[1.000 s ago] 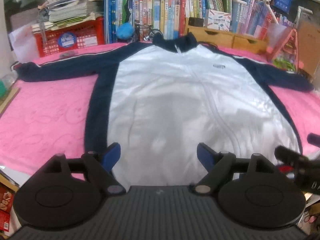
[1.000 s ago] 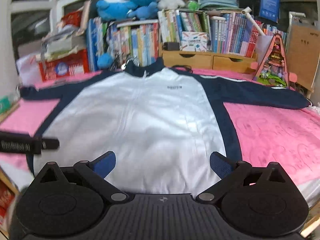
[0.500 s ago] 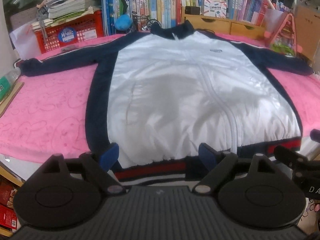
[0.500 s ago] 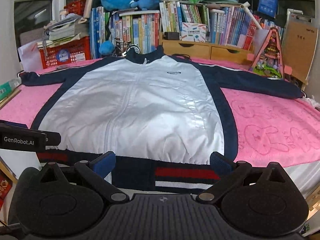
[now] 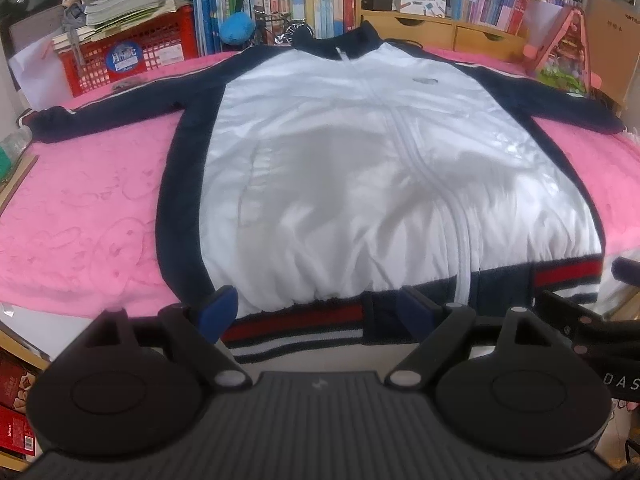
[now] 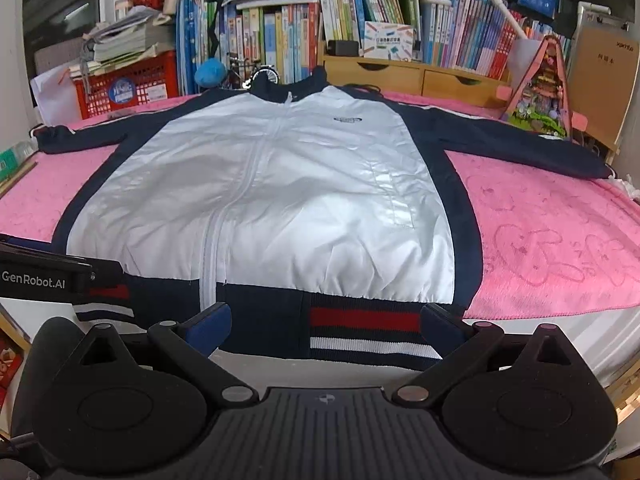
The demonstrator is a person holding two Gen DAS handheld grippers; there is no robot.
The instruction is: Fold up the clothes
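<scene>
A: From the left wrist view, what is showing?

B: The jacket (image 5: 360,168) is lying face up and spread flat on the pink blanket (image 5: 80,216), zipped, both navy sleeves stretching out sideways. Its striped hem is hanging over the near edge. The left hand-held gripper (image 5: 316,308) is hovering just in front of that hem with its blue-padded fingers (image 5: 218,306) standing wide apart — nothing is sitting between them. The right hand-held gripper (image 5: 592,328) is poking in at the right edge, near the hem's right corner; I cannot tell from here how its jaws are standing.

A: And from the right wrist view?

B: The same jacket (image 6: 272,200) is filling the middle, collar pointing toward the bookshelf (image 6: 360,28). A red basket (image 6: 128,80) of papers is sitting behind the left sleeve. The right hand-held gripper (image 6: 324,322) is hanging just before the red-and-white hem band (image 6: 366,334), fingers spread wide and gripping nothing — whether a pad is touching the cloth I cannot tell. The left hand-held gripper (image 6: 56,274) is showing at the left edge, beside the hem's other corner.
</scene>
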